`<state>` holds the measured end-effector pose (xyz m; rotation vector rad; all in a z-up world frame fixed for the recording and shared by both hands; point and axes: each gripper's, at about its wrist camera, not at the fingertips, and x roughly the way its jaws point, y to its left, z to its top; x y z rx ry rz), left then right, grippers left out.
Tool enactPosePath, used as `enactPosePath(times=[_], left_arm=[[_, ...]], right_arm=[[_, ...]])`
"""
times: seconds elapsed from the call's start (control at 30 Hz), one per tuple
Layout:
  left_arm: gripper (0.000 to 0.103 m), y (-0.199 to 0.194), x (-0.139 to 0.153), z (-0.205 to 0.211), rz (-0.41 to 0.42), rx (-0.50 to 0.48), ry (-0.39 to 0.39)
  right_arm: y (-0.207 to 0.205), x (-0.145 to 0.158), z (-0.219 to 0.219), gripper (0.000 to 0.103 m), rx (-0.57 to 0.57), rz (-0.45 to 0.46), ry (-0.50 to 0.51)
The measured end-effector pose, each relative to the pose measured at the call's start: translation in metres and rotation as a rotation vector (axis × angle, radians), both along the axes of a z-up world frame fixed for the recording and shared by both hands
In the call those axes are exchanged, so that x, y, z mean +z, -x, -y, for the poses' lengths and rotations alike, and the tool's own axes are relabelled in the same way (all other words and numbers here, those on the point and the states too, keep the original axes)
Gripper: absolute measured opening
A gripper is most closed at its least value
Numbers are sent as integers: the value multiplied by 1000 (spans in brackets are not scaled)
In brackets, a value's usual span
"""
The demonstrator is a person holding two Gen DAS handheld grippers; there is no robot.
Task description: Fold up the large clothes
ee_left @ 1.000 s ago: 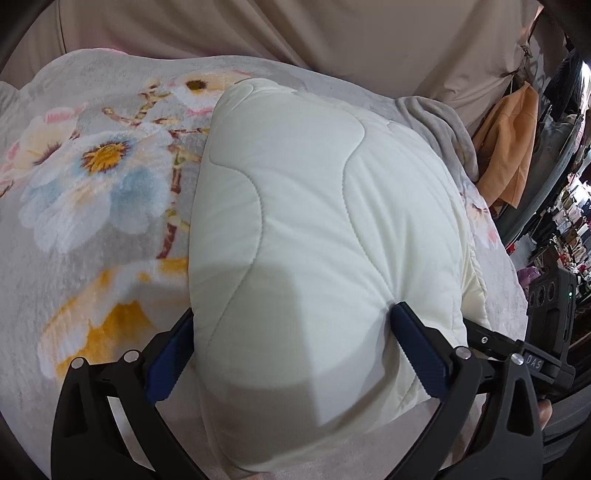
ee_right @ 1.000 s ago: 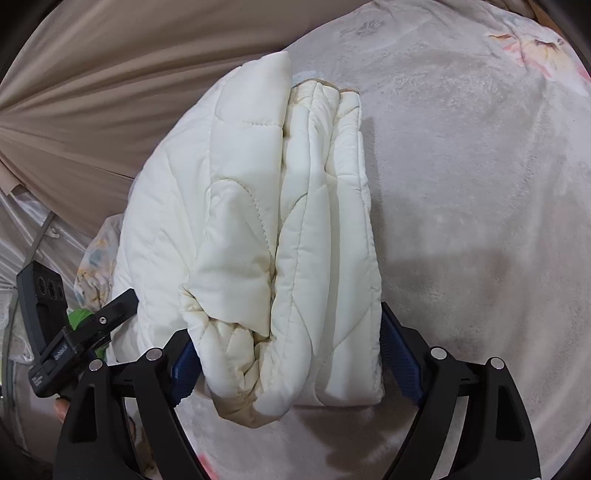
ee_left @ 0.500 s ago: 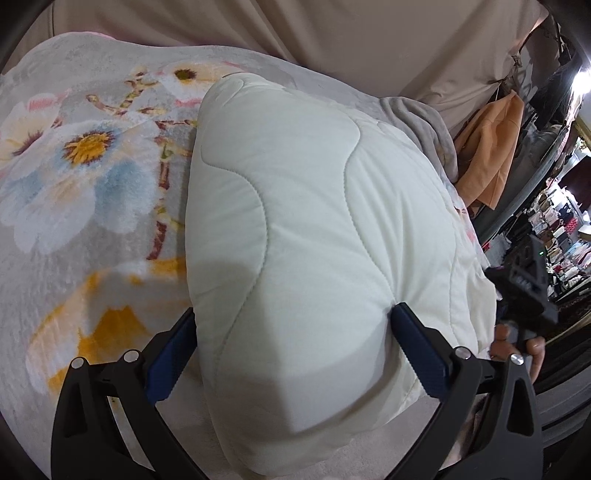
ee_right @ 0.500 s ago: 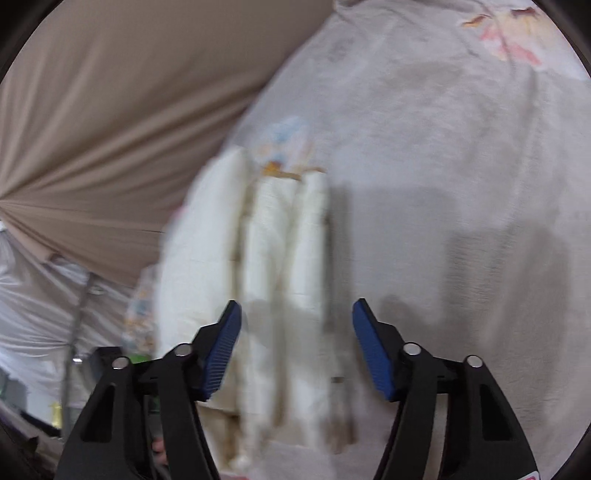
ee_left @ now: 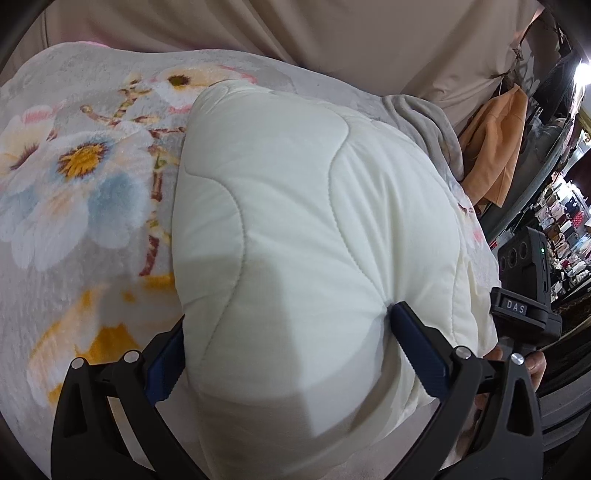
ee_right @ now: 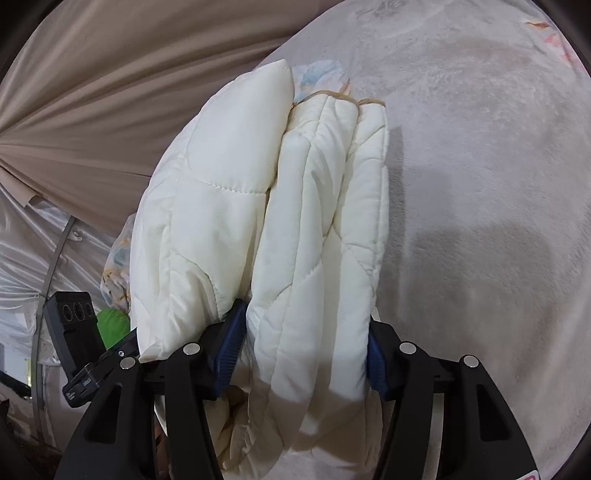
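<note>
At the bottom of the right wrist view, the right gripper (ee_right: 301,354) has its blue pads (ee_right: 229,345) on either side of the thicker stack of layers of the folded cream quilted garment (ee_right: 280,229), and its jaws are closing on that stack. Half a second ago the same pads stood apart with nothing pressed between them and the bundle lay blurred further up the frame; a second ago they were spread wider, around the whole bundle. Now one thinner fold hangs outside the left pad, toward the lower left.

In the left wrist view, the left gripper (ee_left: 291,350) clamps the near end of the garment, its pads sunk into the padding at lower left and lower right, just as in the earlier frames. The garment bulges up through the middle of the frame, lying on the bed's grey floral blanket (ee_left: 74,192), as before. At the right edge the other handheld device (ee_left: 524,280) sits lower and closer to the bundle than half a second ago.

Beyond, a beige curtain (ee_left: 295,29) fills the top, with an orange cloth (ee_left: 491,155) at upper right.
</note>
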<state>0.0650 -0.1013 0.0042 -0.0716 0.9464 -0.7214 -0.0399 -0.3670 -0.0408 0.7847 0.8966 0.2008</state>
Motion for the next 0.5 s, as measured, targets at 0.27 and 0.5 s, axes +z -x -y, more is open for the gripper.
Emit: enactPosePath(times=[0.27,0.5], left_arm=[[70,15,38,7,140,-21,-33],[62,31,76,6,240,-36,-5]], right_arm=[[4,51,-23,17,-56,101,177],[15,103,-35,16,-83,216,253]])
